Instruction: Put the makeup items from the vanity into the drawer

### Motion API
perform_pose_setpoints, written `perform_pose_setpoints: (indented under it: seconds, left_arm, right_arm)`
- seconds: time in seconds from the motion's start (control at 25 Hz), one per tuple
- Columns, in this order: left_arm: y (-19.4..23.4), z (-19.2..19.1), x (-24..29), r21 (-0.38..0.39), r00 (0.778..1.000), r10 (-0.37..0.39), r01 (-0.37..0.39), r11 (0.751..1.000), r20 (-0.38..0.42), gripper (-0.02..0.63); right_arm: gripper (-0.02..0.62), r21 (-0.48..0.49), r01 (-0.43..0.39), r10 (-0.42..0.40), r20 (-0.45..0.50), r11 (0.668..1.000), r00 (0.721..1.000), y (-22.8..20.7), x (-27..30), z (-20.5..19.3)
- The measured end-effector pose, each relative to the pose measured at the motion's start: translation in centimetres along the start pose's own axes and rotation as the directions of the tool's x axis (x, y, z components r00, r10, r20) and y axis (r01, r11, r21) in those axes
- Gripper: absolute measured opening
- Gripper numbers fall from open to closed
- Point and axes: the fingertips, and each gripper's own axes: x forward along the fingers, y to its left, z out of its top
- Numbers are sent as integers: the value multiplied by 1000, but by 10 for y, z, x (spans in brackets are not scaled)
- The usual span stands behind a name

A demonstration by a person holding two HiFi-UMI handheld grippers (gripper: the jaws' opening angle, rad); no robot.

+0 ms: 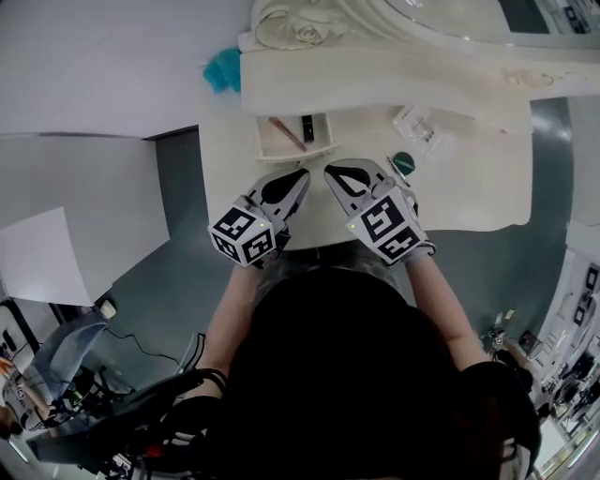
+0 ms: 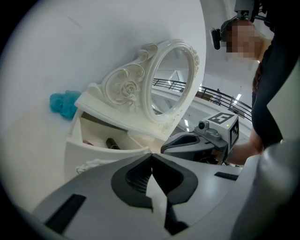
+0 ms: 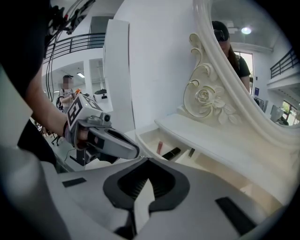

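Observation:
The vanity's small drawer (image 1: pixel 263 141) stands open just beyond both grippers. Inside lie a pink stick (image 1: pixel 286 133) and a black tube (image 1: pixel 307 128). On the vanity top to the right sit a clear plastic case (image 1: pixel 417 127) and a round teal compact (image 1: pixel 403 163). My left gripper (image 1: pixel 302 174) and right gripper (image 1: pixel 330 172) hover side by side in front of the drawer, both shut with nothing between the jaws. The left gripper view shows the drawer (image 2: pixel 93 152) and black tube (image 2: pixel 112 143) past the shut jaws. The right gripper view shows the pink stick (image 3: pixel 160 147) and black tube (image 3: pixel 171 153).
An ornate white mirror (image 1: pixel 375 28) rises at the back of the vanity (image 1: pixel 487 187). A teal fuzzy object (image 1: pixel 223 68) lies at the vanity's far left corner. Grey floor lies on either side; white panels stand at the left.

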Motion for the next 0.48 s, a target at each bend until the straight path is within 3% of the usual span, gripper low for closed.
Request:
perform_pose_setpoints:
  seconds: [0.48]
  left_arm:
    - [-26,-15,47,30,989,-109,112,993,-103,15]
  right_arm:
    - [21,96,77,-77,-4,992,997,-19,-25,-37]
